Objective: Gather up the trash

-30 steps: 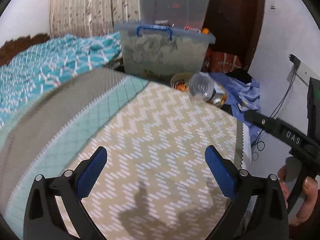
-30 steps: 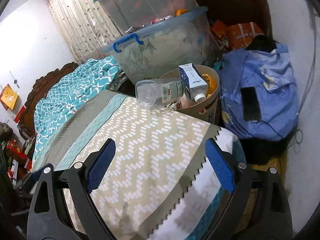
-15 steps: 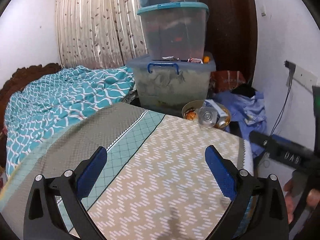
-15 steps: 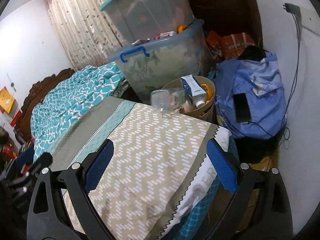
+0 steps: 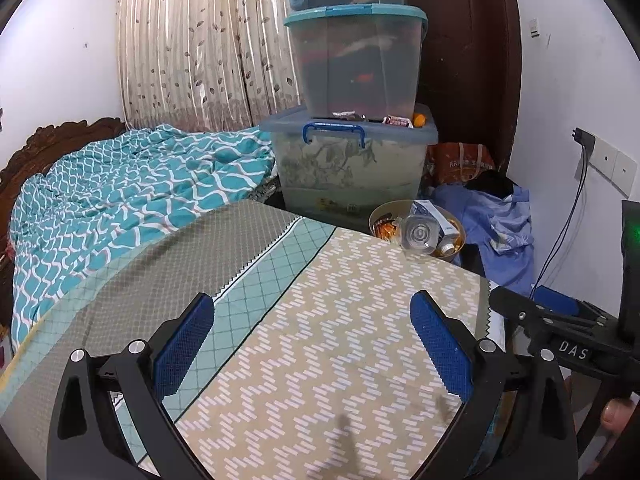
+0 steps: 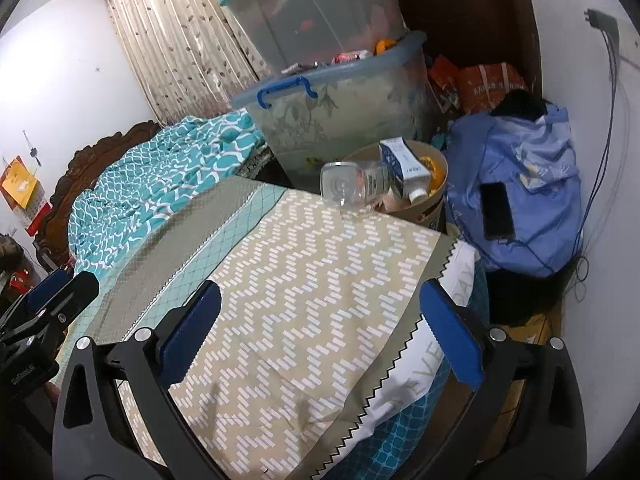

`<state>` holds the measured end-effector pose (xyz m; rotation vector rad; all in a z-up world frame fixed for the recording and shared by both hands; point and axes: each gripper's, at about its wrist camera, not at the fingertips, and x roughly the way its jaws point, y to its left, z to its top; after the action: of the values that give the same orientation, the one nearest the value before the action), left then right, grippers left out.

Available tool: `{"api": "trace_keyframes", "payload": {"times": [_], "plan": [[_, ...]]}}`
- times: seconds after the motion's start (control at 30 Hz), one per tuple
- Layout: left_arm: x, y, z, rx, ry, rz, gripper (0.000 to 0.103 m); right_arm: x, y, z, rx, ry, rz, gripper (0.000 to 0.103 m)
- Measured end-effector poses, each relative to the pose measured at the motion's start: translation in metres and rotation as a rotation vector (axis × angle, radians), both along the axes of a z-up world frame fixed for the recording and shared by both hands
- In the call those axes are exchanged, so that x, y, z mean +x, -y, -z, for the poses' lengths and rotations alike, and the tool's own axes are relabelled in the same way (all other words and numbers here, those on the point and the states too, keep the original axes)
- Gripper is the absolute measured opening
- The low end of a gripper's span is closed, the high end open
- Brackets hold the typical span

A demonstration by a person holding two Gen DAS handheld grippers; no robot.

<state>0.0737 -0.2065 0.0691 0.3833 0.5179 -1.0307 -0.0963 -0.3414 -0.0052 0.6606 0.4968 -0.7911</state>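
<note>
A round tan waste basket (image 6: 434, 204) stands past the bed's far corner, stuffed with trash. A clear plastic bottle (image 6: 354, 184) lies across its rim, base toward me, beside a white and blue carton (image 6: 404, 168) and orange wrappers. The same basket (image 5: 380, 210) and bottle (image 5: 418, 234) show small in the left wrist view. My left gripper (image 5: 312, 346) hangs open over the patterned bedspread, nothing between its blue pads. My right gripper (image 6: 318, 334) also stands over the bedspread, its jaws opening wide and empty; both are well short of the basket.
Stacked clear storage boxes (image 5: 352, 160) stand behind the basket, before a dark wooden door. A blue jacket (image 6: 516, 184) with a black phone (image 6: 496, 210) on it lies right of the basket, cables on the wall. A teal quilt (image 5: 120, 196) covers the bed at left.
Both grippers have drawn back and up from the basket, which now looks smaller and farther. The right jaws have spread a little wider. The bottle stays on the basket's rim.
</note>
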Motion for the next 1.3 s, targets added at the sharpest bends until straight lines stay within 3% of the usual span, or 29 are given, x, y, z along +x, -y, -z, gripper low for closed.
{"api": "trace_keyframes", "payload": {"times": [0.47,0.63,0.83,1.07,1.17,1.3], "plan": [[0.001,0.006,0.009,0.03,0.003,-0.003,0.095,0.014,0.001,0.018,0.034,-0.03,-0.016,0.099],[0.001,0.005,0.009,0.028,0.006,-0.006,0.095,0.009,0.0,0.012,-0.01,-0.031,0.028,0.099],[-0.005,0.001,0.004,-0.005,0.013,0.027,0.095,-0.001,-0.001,-0.001,-0.04,-0.059,0.057,0.099],[-0.012,-0.008,-0.007,-0.097,-0.019,0.092,0.095,-0.029,-0.022,-0.015,-0.136,-0.104,0.094,0.099],[-0.015,-0.013,-0.01,-0.128,-0.02,0.076,0.095,-0.041,-0.031,-0.023,-0.192,-0.065,0.119,0.099],[-0.021,-0.016,-0.014,-0.143,-0.008,0.045,0.095,-0.056,-0.037,-0.026,-0.181,0.02,0.132,0.099]]}}
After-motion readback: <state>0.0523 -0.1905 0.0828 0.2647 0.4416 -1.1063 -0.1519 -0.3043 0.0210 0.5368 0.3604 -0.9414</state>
